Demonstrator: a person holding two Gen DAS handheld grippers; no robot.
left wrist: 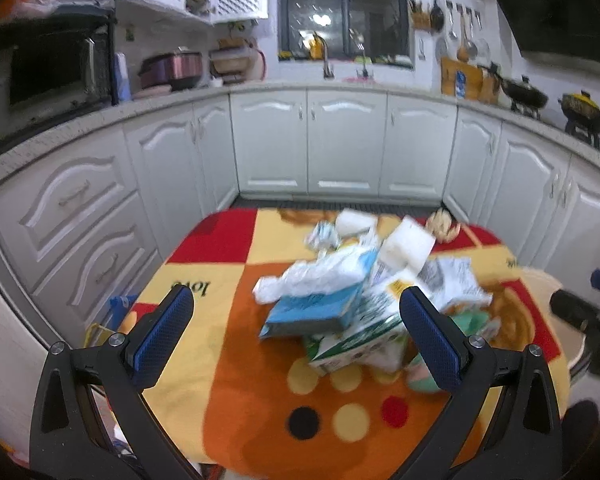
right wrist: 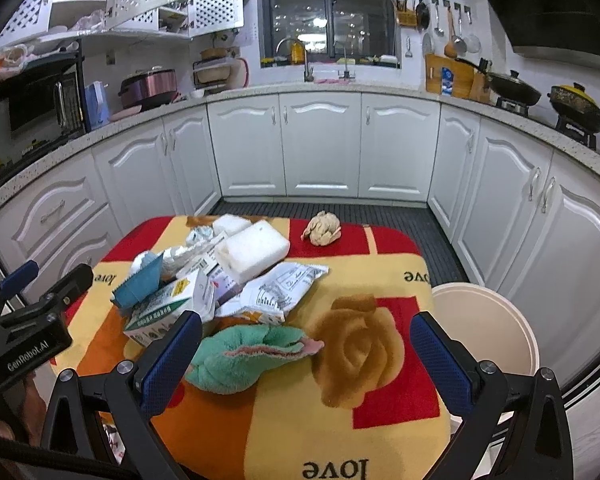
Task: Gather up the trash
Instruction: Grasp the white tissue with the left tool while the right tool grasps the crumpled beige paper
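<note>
A heap of trash lies on the table's patterned cloth (right wrist: 380, 432): a green-and-white carton (right wrist: 162, 312), a blue packet (left wrist: 312, 312), white foam blocks (right wrist: 256, 250), a printed white wrapper (right wrist: 280, 290) and a green towel (right wrist: 244, 354). A crumpled beige paper ball (right wrist: 323, 228) lies apart at the far edge. My left gripper (left wrist: 296, 336) is open and empty, hovering just before the heap. My right gripper (right wrist: 306, 356) is open and empty above the towel and the rose print. A cream bin (right wrist: 496, 328) stands at the table's right.
White kitchen cabinets (right wrist: 320, 144) ring the table, with a dark floor mat (right wrist: 380, 212) between. The counter holds a microwave (left wrist: 44, 76), a cooker (right wrist: 150, 84), a sink tap and pans (right wrist: 514, 88). The left gripper's body (right wrist: 24, 332) shows at the left of the right wrist view.
</note>
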